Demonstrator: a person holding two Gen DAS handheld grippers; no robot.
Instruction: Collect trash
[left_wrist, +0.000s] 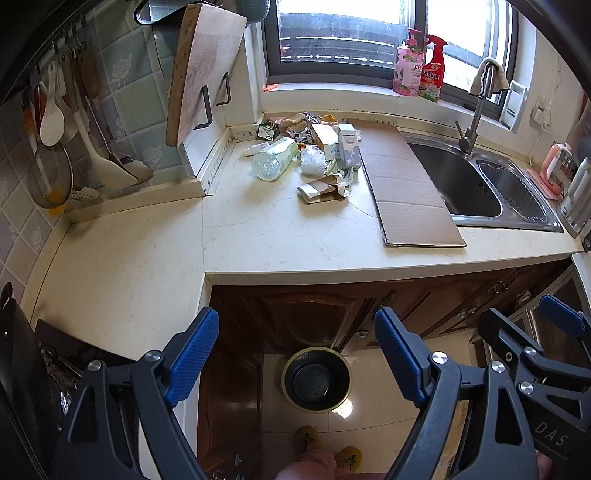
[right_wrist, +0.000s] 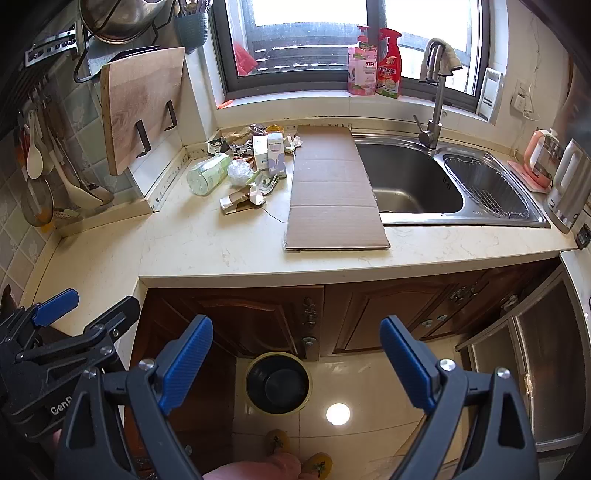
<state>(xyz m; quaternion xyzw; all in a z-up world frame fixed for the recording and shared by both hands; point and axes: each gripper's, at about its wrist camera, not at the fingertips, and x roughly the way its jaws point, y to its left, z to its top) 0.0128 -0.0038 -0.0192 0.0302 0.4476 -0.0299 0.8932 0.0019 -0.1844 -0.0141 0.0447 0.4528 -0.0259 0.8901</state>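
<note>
Trash pile (left_wrist: 314, 155), pot (right_wrist: 118, 14) right view only

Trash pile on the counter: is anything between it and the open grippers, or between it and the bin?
Nothing visible. Bare counter lies before the trash pile; the cardboard sheet lies beside it. The bin stands open on the floor.

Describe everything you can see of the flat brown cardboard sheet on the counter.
The flat brown cardboard sheet is a long corrugated strip, plain and creased crosswise into panels. It lies flat on the pale marble-look countertop, running from the back wall toward the front edge. Its right side overhangs the steel sink; the trash pile sits along its left side.
</note>
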